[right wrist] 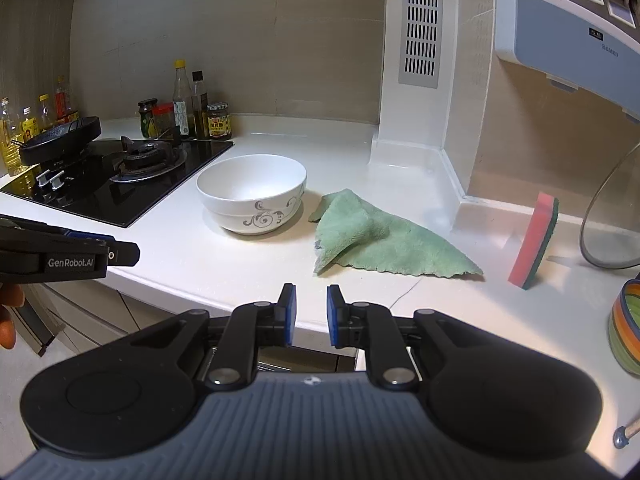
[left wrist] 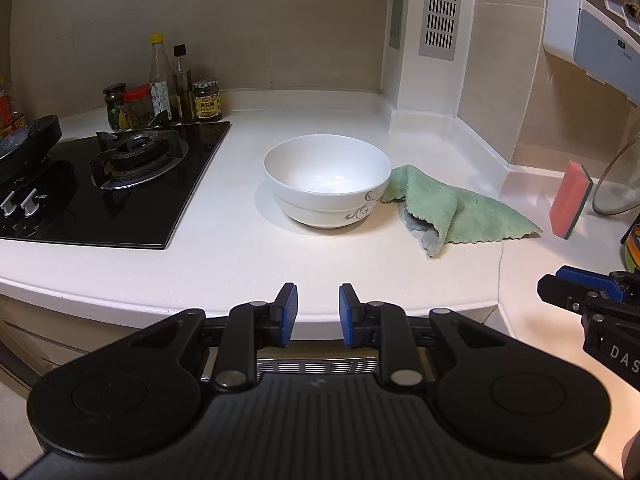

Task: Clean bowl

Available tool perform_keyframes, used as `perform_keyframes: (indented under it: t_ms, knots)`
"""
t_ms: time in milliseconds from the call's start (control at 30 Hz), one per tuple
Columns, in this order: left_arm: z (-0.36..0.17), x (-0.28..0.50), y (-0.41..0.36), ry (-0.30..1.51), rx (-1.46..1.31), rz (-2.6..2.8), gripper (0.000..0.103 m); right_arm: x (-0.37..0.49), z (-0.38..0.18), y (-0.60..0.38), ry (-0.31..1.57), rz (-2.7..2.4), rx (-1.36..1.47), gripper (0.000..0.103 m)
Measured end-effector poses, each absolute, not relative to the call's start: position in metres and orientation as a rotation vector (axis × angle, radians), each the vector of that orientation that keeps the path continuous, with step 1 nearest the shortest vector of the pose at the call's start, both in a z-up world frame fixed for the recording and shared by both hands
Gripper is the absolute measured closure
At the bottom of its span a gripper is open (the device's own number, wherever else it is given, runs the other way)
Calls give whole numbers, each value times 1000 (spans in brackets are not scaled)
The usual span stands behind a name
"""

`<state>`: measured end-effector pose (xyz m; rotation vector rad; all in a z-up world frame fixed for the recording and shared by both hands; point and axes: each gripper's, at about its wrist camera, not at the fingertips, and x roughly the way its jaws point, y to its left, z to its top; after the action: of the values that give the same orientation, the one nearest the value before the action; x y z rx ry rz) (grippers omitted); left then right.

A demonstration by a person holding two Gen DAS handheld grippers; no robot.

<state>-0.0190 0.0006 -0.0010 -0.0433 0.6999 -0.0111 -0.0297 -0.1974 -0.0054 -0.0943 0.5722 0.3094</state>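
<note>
A white bowl (left wrist: 327,184) with a grey swirl pattern stands upright and empty on the white counter; it also shows in the right wrist view (right wrist: 252,192). A crumpled green cloth (left wrist: 444,208) lies just right of it, touching or nearly touching the bowl; it shows in the right wrist view too (right wrist: 376,236). My left gripper (left wrist: 318,314) is open and empty, at the counter's front edge, short of the bowl. My right gripper (right wrist: 312,314) is open and empty, at the front edge, short of the cloth. Each gripper shows at the edge of the other's view.
A black gas hob (left wrist: 116,184) with a pan (left wrist: 28,140) lies left of the bowl, with sauce bottles and jars (left wrist: 176,96) behind it. A pink and green sponge (right wrist: 534,240) leans at right beside a glass lid (right wrist: 612,216). A striped bowl (right wrist: 626,328) stands at the far right.
</note>
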Motion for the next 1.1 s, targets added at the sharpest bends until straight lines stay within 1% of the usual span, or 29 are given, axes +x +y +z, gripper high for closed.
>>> perform_keyframes:
  t_ms: [800, 967, 1033, 1100]
  knots:
    - [-8, 6, -4, 718, -48, -36, 76, -19, -12, -199, 616, 308, -91, 90]
    - [-7, 20, 3, 711, -59, -45, 76, -3, -3, -190, 612, 298, -147, 90]
    - [-6, 28, 9, 706, -70, -44, 76, 12, -1, -181, 619, 305, -184, 86]
    - [-6, 40, 16, 702, -82, -38, 76, 29, -1, -172, 624, 309, -222, 86]
